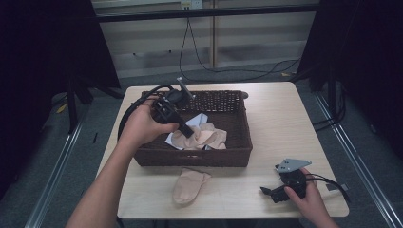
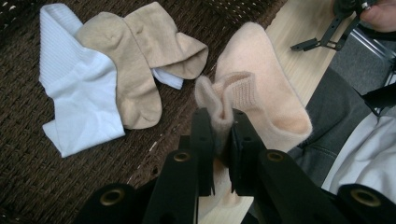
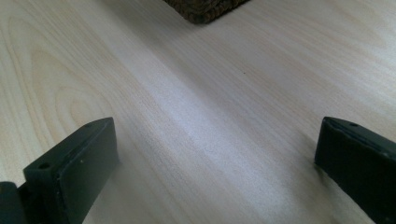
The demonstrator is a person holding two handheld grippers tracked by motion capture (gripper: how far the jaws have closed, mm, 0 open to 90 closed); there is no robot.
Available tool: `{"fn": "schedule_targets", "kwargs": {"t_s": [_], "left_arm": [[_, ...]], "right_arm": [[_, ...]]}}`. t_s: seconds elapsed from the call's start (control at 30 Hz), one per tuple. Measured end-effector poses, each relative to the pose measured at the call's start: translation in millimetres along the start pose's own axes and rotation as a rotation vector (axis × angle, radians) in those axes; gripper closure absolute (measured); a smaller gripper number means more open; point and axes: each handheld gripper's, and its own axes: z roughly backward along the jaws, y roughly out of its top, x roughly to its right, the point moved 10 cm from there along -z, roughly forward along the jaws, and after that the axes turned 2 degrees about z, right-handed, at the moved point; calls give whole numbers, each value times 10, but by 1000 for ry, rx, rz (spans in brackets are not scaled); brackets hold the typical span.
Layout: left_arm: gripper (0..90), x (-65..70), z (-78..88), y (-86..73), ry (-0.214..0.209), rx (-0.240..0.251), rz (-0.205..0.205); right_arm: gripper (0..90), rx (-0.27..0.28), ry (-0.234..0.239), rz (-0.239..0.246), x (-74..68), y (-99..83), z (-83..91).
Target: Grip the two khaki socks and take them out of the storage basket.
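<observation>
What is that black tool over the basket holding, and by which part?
The left tongs pinch a peach sock by its ribbed cuff. The right tongs hold nothing.

Bare wooden table (image 1: 280, 118) lies open right of the wicker basket (image 1: 237, 156); a peach sock (image 1: 190, 184) blocks the strip before its front wall.

No readable text, labels, brands or numbers were visible in any view. The socks, basket, table and grippers all lacked legible markings.
</observation>
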Motion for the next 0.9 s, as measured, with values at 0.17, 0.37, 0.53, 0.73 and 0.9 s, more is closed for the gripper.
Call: {"fn": "schedule_targets", "kwargs": {"t_s": [0.17, 0.37, 0.53, 0.73, 0.9], "left_arm": [[821, 31, -60, -26, -3, 11, -8], [819, 90, -167, -97, -17, 2, -22], [815, 121, -207, -131, -6, 16, -37], [814, 165, -332, -194, 4, 14, -48], [810, 190, -468, -245, -7, 10, -47]], "right_arm": [[0, -3, 2, -4, -5, -3, 1], [0, -4, 2, -1, -3, -4, 2], [0, -4, 2, -1, -3, -4, 2], [0, -4, 2, -1, -3, -5, 2], [0, -2, 5, -1, -6, -3, 1]]}}
